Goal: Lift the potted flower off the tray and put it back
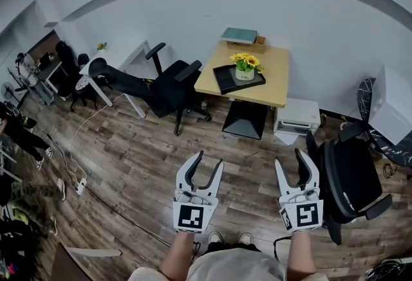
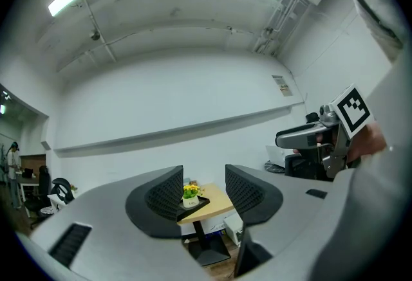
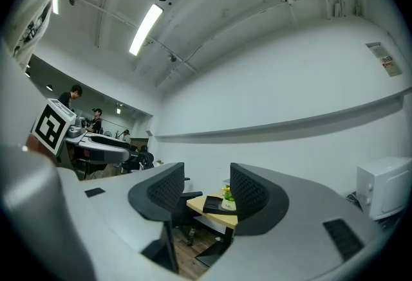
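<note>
Far across the room, the yellow flower in a white pot (image 1: 245, 67) sits on the flat black tray (image 1: 226, 80) atop the light wooden table (image 1: 278, 74). Well short of it, the left gripper (image 1: 210, 159) and right gripper (image 1: 291, 161) both stand with jaws spread, gripping nothing.

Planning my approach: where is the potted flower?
Head view, upper middle: the potted flower stands on the tray on the wooden table, right of the office chair.
</note>
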`<control>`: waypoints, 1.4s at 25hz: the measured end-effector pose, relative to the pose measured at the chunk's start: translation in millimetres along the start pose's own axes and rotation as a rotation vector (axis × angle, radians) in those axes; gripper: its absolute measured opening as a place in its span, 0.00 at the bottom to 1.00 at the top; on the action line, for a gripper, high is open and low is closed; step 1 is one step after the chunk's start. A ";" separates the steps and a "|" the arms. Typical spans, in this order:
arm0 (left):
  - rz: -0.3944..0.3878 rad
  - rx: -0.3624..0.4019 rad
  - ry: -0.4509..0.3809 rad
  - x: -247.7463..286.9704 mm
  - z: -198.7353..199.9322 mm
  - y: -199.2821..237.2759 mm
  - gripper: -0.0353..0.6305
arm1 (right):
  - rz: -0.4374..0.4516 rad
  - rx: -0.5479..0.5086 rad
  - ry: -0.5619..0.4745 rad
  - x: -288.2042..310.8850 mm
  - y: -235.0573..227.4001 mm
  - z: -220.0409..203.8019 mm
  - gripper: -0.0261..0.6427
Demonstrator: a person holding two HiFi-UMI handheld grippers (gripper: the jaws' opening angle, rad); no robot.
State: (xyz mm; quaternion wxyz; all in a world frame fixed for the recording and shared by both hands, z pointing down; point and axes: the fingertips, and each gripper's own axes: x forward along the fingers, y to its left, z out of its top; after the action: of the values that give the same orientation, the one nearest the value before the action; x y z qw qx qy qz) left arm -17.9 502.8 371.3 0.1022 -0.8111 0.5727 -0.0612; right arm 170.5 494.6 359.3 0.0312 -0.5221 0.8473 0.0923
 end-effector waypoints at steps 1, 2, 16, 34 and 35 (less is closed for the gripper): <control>0.002 0.000 0.001 1.7 0.9 -4.2 0.35 | 0.005 0.006 -0.001 -1.3 -3.3 -1.0 0.37; 0.006 0.001 0.003 2.6 1.6 -8.3 0.35 | 0.012 0.012 -0.004 -2.9 -5.9 -1.8 0.37; 0.064 -0.010 0.020 5.1 -13.7 -15.7 0.35 | 0.056 0.030 0.001 2.8 -17.1 -21.9 0.37; 0.023 -0.044 -0.015 93.1 -30.8 60.2 0.35 | 0.036 -0.016 0.026 115.3 -21.6 -33.4 0.37; 0.019 -0.045 -0.013 98.1 -33.1 67.2 0.35 | 0.034 -0.018 0.029 123.8 -20.4 -34.4 0.37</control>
State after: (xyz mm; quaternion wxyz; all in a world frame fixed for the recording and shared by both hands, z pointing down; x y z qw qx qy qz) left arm -53.6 385.5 385.9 0.0880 -0.8081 0.5810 -0.0420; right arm 134.1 370.3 372.1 0.0126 -0.5091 0.8556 0.0927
